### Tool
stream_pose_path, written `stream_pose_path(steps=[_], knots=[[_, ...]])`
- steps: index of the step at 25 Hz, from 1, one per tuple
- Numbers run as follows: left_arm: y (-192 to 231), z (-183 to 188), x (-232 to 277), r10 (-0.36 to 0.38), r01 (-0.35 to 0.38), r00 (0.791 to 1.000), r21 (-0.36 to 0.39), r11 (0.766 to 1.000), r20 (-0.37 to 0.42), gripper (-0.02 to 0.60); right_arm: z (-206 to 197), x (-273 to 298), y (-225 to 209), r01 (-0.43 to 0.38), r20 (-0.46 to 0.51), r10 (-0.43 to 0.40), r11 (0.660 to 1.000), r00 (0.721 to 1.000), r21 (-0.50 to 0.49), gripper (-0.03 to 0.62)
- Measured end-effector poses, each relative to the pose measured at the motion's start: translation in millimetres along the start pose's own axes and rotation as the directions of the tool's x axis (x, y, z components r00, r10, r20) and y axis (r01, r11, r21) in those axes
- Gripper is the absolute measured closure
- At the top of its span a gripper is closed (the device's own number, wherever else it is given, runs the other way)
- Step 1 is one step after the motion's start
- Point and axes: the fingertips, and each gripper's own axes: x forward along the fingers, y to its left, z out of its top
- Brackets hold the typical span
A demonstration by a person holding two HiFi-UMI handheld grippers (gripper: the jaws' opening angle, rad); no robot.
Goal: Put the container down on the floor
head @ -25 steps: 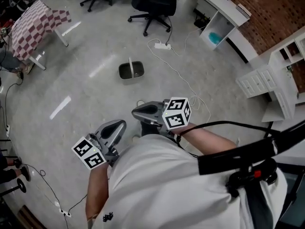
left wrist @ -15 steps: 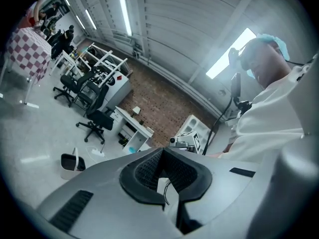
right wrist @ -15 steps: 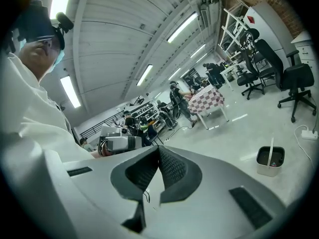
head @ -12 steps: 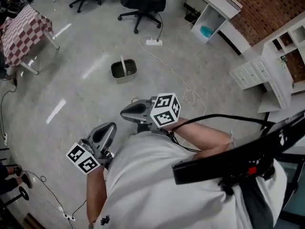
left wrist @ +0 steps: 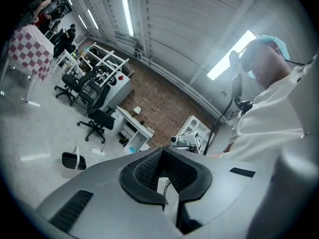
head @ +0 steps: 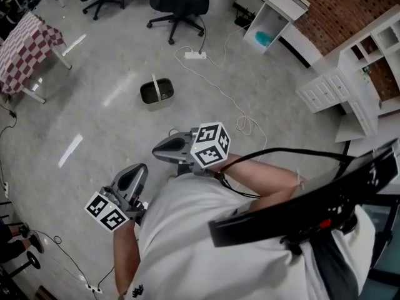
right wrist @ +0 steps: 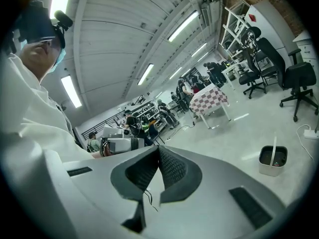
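Note:
The container (head: 156, 94), a small grey bin with a white upright handle, stands on the grey floor well ahead of me. It also shows at the lower left of the left gripper view (left wrist: 70, 163) and at the right of the right gripper view (right wrist: 272, 161). My left gripper (head: 140, 169) is held close to my body, its jaws shut with nothing between them (left wrist: 162, 151). My right gripper (head: 156, 150) is at chest height, pointing left in the head view, and its jaws are shut and empty (right wrist: 158, 148). Neither gripper touches the container.
Black office chairs (head: 178, 2) stand beyond the container. A white power strip with its cable (head: 195, 55) lies on the floor to the right of it. A checkered table (head: 28, 42) is at the far left, white shelving (head: 269, 27) and drawers (head: 328, 95) at the right.
The head view has drifted, so the container sits a little further up and left in the picture. Both grippers stay shut near my body.

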Motion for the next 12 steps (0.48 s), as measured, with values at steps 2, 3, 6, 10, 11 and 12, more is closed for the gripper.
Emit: stream_pose_path(steps=[2, 3, 6, 10, 11, 12], knots=[[0.9, -0.3, -1.6, 0.005, -0.005, 1.000, 0.001, 1.000, -0.001, 0.572, 0.4, 1.8, -0.1, -0.003, 0.000, 0.003, 1.000, 1.000, -0.002, 0.579], [0.9, -0.4, -2.7, 0.006, -0.006, 1.000, 0.000, 1.000, 0.000, 0.572, 0.5, 2.9, 0.2, -0.004, -0.001, 0.004, 1.000, 1.000, -0.003, 0.579], [1.3, -1.9, -5.8, 0.013, -0.013, 1.000, -0.006, 1.000, 0.000, 0.572, -0.3, 4.9, 1.3, -0.006, -0.004, 0.006, 1.000, 1.000, -0.002, 0.579], [5.0, -5.9, -7.1, 0.013, -0.013, 1.000, -0.012, 1.000, 0.000, 0.572, -4.4, 7.7, -1.4, -0.005, -0.011, 0.005, 1.000, 1.000, -0.002, 0.579], [5.7, -5.8, -6.7, 0.012, -0.012, 1.000, -0.012, 1.000, 0.000, 0.572, -4.3, 8.0, -1.9, -0.006, -0.012, 0.006, 1.000, 1.000, -0.003, 0.579], [5.9, -5.3, -6.1, 0.012, -0.012, 1.000, -0.012, 1.000, -0.001, 0.572, -4.0, 8.0, -2.1, -0.007, -0.012, 0.007, 1.000, 1.000, -0.003, 0.579]])
